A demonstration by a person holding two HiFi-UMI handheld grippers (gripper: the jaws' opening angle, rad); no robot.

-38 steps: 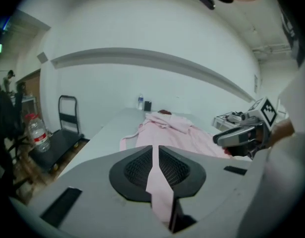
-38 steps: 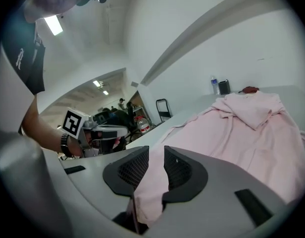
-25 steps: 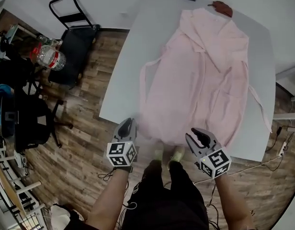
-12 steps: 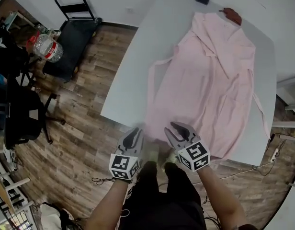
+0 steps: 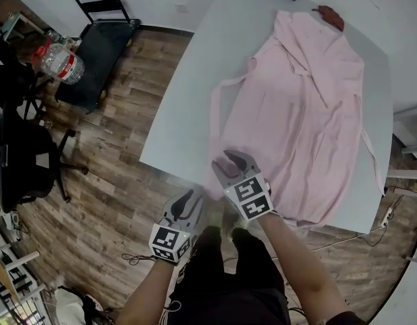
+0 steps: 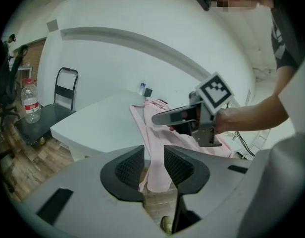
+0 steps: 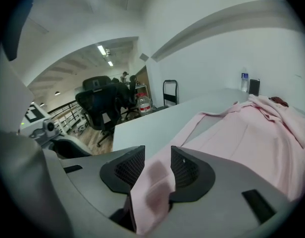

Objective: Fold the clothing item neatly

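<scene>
Near: left gripper (image 5: 187, 198), just below the table (image 5: 188, 100) edge; jaws narrowly apart, just opened, the robe (image 5: 310, 93) hem hanging between them. Next: right gripper (image 5: 227, 161) on the near-left hem; jaws wider, just opened, pink cloth bunched between. Beyond: robe spread flat along the table.

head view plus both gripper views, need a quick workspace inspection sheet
surface: white table, bare left of the garment
job's things: pink robe spread flat, ties trailing both sides, hem at near edge
clutter: small bottle and dark box at far end; brown object by the collar
grippers: left gripper and right gripper at the hem, both with jaws apart, just opened further, fabric between them
cables: white cable on floor at right
surroundings: wood floor, black trolley, large water bottle, office chair
</scene>
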